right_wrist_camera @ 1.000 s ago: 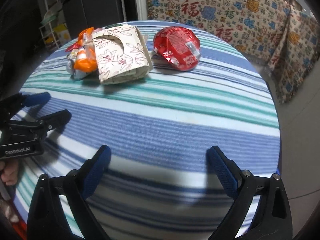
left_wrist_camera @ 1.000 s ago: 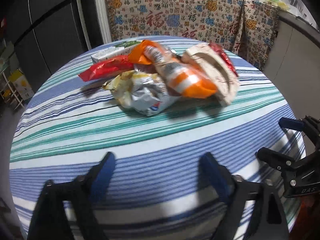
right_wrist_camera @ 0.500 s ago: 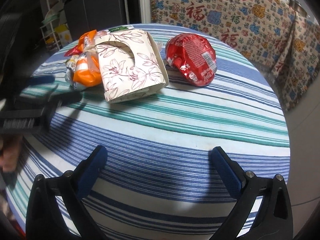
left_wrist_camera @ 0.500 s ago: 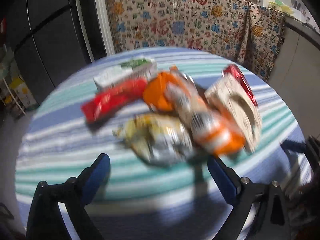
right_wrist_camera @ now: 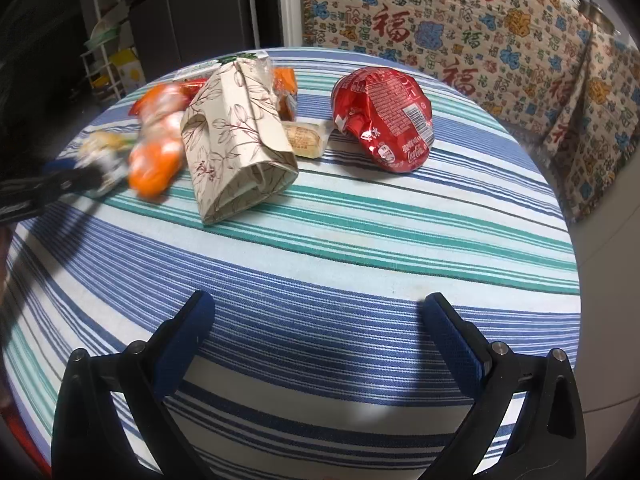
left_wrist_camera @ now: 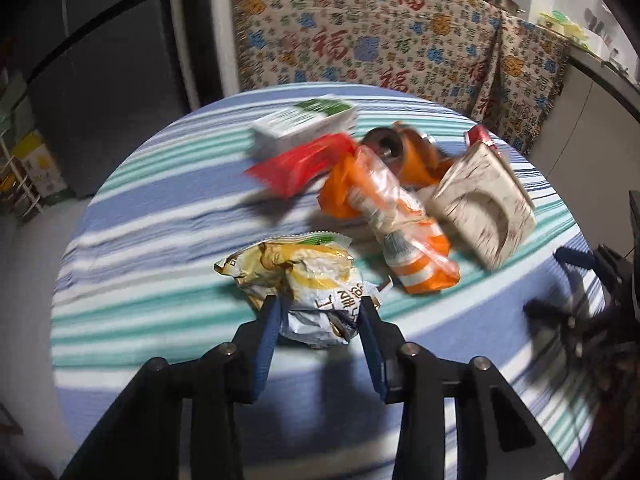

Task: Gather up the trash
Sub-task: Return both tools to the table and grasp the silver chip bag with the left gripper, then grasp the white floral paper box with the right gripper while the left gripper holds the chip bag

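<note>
Left gripper, black with blue pads, jaws narrowed onto the crumpled yellow-and-silver foil snack bag at the near edge of the trash heap; right gripper, same make, jaws spread wide over bare cloth, holding nothing. Round table under blue, teal and white striped cloth carries the rest: cream floral-printed paper box, crushed red foil wrapper, orange-and-clear plastic bag, white-and-green carton, flat red packet.
</note>
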The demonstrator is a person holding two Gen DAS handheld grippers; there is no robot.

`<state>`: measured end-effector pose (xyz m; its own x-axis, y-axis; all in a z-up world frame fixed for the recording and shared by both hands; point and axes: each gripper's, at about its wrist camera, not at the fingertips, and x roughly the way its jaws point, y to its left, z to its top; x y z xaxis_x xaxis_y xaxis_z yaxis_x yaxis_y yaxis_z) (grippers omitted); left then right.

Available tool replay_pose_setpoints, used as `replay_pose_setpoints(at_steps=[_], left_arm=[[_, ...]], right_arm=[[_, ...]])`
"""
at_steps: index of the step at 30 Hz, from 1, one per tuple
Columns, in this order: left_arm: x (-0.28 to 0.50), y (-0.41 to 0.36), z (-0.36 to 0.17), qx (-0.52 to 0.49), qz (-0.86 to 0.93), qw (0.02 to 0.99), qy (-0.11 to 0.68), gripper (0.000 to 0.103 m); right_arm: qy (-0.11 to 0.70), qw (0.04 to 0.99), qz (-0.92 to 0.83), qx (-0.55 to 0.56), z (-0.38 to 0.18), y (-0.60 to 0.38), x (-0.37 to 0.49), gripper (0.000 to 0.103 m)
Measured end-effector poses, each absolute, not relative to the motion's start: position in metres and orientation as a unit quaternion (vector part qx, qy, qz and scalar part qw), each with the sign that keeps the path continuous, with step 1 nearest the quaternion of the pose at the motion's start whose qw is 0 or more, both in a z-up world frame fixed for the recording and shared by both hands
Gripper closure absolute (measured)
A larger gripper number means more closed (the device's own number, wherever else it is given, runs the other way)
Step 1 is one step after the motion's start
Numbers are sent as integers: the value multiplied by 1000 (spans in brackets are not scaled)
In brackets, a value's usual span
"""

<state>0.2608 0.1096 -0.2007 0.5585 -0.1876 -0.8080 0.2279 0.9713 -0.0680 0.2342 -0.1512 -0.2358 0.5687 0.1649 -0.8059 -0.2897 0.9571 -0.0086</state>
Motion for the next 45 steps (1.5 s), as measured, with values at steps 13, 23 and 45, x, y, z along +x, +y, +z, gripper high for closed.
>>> replay_pose_setpoints(at_steps=[13, 23, 45], left_arm=[[273, 125, -193, -89, -73, 891, 440, 26], [272, 151, -207, -59, -77, 888, 449, 61], [227, 108, -204, 34, -227, 864, 448, 37]], right_arm=[[446, 883, 130, -70, -236, -151, 234, 0], [445, 882, 137, -72, -236, -150, 235, 0], [426, 866, 262, -13, -209, -121, 293, 58]])
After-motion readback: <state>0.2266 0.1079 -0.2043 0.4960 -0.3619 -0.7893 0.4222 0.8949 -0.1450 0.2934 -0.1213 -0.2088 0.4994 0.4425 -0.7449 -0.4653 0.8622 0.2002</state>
